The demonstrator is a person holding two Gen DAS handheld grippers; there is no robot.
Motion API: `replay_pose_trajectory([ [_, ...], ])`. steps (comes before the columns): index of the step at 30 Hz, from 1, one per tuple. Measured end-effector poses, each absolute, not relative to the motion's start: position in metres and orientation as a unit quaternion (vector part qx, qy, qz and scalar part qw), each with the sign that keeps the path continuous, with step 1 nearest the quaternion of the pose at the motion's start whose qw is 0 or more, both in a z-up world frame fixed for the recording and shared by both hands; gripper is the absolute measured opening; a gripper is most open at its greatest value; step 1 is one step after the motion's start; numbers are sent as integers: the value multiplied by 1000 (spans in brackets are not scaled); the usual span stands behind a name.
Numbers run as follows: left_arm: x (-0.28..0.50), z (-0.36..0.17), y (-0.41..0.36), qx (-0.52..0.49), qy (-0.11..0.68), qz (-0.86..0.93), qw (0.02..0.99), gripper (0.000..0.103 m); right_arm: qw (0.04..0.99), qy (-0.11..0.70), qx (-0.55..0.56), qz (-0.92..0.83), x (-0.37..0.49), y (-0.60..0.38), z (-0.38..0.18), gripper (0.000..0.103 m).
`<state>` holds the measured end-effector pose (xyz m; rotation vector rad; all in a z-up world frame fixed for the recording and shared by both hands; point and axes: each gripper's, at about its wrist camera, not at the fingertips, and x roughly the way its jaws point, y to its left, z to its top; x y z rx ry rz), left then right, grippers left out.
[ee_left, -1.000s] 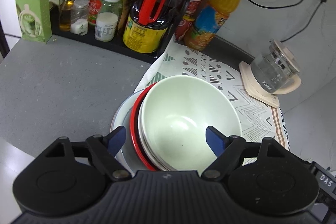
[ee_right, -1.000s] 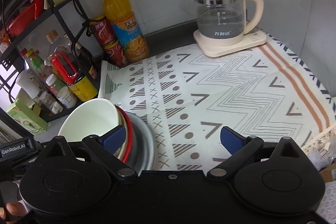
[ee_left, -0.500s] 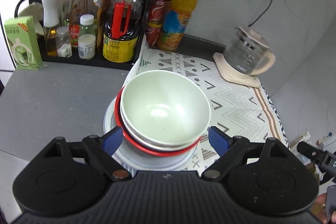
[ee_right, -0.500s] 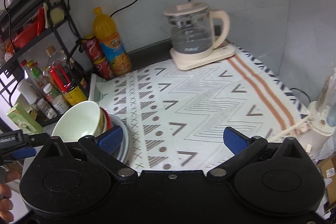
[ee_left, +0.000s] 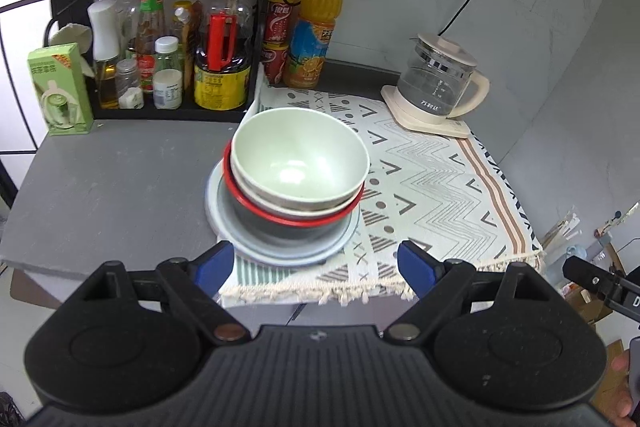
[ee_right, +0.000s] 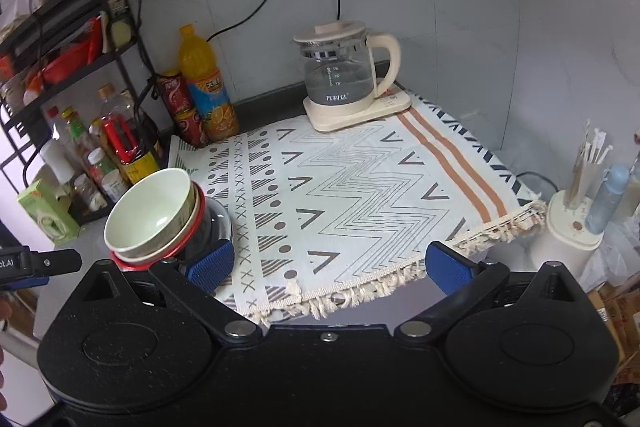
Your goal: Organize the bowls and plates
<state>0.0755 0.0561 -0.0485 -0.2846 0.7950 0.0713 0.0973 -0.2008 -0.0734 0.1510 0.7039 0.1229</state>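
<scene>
Item: stack of dishes, one pale green bowl [ee_left: 300, 159] uppermost, nested in a second cream-sided bowl, that in a dark bowl with a red rim [ee_left: 294, 217], all resting on a pale blue-grey plate [ee_left: 280, 247]. Location: grey countertop [ee_left: 112, 187], the plate straddling the left edge of a patterned cloth [ee_right: 360, 187] (fringe along its near edge). Left gripper [ee_left: 316, 265]: angled downward from above the counter's near edge, blue-padded jaws spread wide, nothing between them, clear of the plate's near rim. Right gripper [ee_right: 328, 265]: likewise tilted downward, jaws at full spread over the cloth's fringed edge, empty; its left pad appears in front of the stack without visible contact. A hand shows only as a sliver at the lower right of the left view. Background: black rack [ee_left: 168, 27] of condiment bottles, orange juice bottle [ee_left: 314, 35], two red cans, glass kettle [ee_right: 344, 75] on cream base, green carton [ee_left: 60, 91].
</scene>
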Motion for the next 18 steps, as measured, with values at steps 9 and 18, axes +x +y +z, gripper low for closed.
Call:
replay_pose_trajectory([
  [9,31,-48,56,-117,380,34,917,87,932,343,83,81,57,-194,-74,103],
  [18,-5,-44,50,-109,367,14,924,87,935,335,63,94,19,-186,-70,103],
])
